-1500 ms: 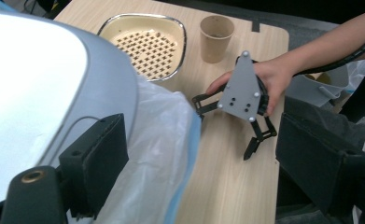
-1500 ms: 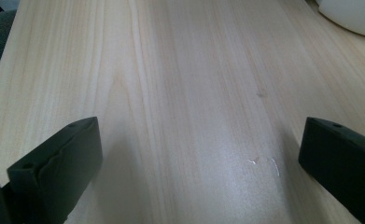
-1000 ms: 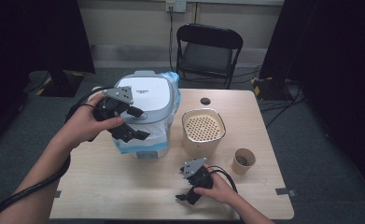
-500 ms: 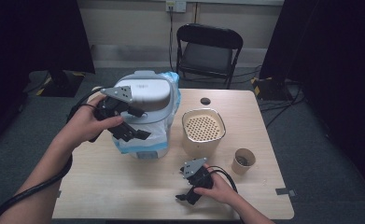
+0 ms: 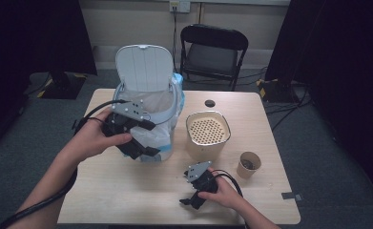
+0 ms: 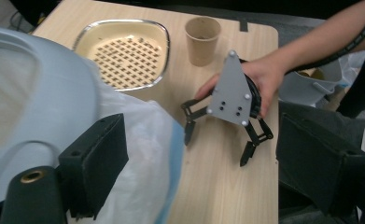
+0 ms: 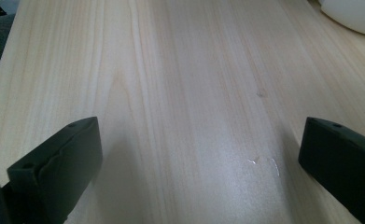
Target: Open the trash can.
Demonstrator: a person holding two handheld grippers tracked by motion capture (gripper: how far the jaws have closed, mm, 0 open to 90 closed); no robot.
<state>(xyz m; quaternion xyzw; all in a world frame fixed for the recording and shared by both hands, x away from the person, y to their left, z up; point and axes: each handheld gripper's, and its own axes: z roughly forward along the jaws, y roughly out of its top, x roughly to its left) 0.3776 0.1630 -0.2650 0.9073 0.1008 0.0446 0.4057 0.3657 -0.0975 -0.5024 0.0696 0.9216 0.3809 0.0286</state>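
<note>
Just beside our left gripper [image 5: 146,138], jaws released, the lined bin [image 5: 167,129] has its lid [image 5: 144,67] up; right gripper [image 5: 188,193], jaws released, rests on the worktop [image 5: 127,191]; the paper cup [image 5: 248,164] probably awaits.

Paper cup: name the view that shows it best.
The left gripper view: the paper cup is large and upright beside the perforated tray. The high view shows it small, though looking into it. The right gripper view faces bare table.
</note>
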